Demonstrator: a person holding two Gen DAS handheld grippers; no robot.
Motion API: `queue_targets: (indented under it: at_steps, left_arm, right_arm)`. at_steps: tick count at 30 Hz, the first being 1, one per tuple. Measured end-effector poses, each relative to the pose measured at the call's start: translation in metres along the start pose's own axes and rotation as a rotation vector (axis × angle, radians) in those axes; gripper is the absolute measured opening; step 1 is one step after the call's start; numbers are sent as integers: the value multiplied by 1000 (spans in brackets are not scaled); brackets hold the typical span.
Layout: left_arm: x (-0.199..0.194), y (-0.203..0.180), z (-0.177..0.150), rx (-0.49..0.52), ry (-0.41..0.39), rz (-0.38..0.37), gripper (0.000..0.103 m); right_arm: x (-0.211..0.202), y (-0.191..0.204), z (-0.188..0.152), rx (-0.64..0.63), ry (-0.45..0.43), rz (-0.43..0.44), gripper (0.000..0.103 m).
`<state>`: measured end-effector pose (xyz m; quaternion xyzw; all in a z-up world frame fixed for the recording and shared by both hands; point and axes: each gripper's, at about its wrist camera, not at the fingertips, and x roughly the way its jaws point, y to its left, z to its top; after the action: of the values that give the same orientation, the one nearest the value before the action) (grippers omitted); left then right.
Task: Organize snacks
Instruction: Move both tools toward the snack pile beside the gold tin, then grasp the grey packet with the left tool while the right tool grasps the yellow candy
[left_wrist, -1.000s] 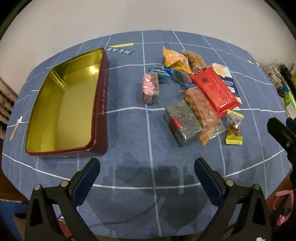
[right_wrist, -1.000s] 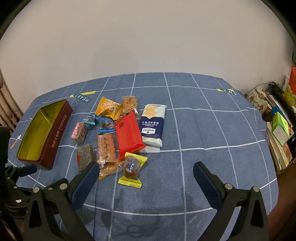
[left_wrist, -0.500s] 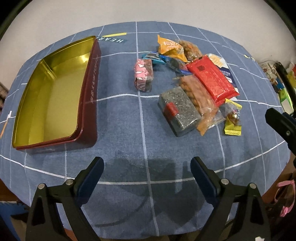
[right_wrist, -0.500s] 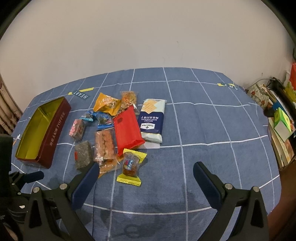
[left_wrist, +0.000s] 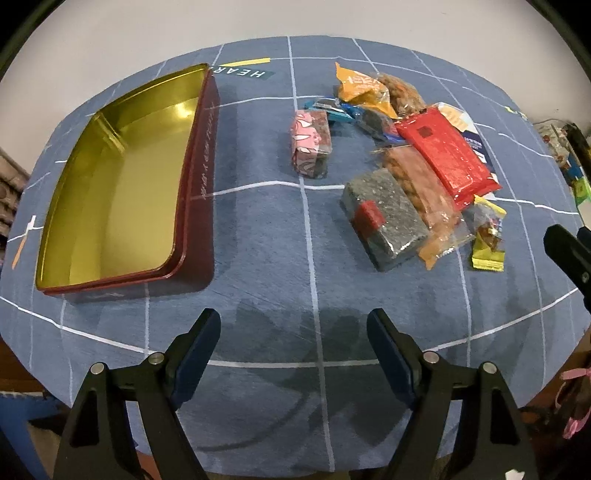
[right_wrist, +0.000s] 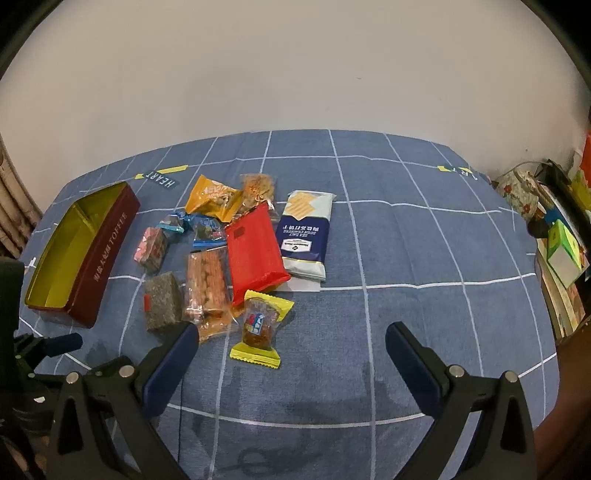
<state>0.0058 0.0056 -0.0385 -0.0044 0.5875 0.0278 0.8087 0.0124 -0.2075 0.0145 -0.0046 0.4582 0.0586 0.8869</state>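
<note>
1. Both the left hand-held gripper (left_wrist: 293, 332) and right hand-held gripper (right_wrist: 291, 345) hover released, grasping nothing.
2. Snacks lie heaped on the worktop (left_wrist: 266, 236), right of the empty tin (left_wrist: 110, 192).
3. Best start with the pink pack (left_wrist: 310, 142), which lies apart from the heap; pinch it across its narrow sides.
4. The cracker pack (right_wrist: 306, 232) is half-covered by the red pack (right_wrist: 255, 251) in the left view; label print stays unreadable.

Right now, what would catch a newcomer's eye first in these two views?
The open toffee tin, gold inside and empty, sits at the left of the blue grid tablecloth. To its right lies a jumble of wrapped snacks, the red packet brightest among them. Both the left gripper and right gripper hang open, holding nothing.
</note>
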Motion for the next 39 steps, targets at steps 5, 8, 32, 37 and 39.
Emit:
queue_targets:
  at_steps: [5, 8, 32, 37, 39]
  left_arm:
    - [5, 4, 3, -8, 9, 8, 79]
    - [5, 4, 4, -22, 13, 7, 79]
    - [5, 21, 13, -85, 0, -11, 79]
    - [4, 26, 17, -100, -15, 7, 79]
    - [6, 28, 18, -104, -15, 6, 79]
  right_arm:
    - [1, 3, 0, -15, 3, 4, 103]
    - [2, 4, 0, -21, 8, 4, 103]
    - [7, 10, 2, -41, 28, -5, 103]
    - [13, 8, 0, -47, 32, -30, 91]
    - [18, 7, -1, -48, 52, -26, 86]
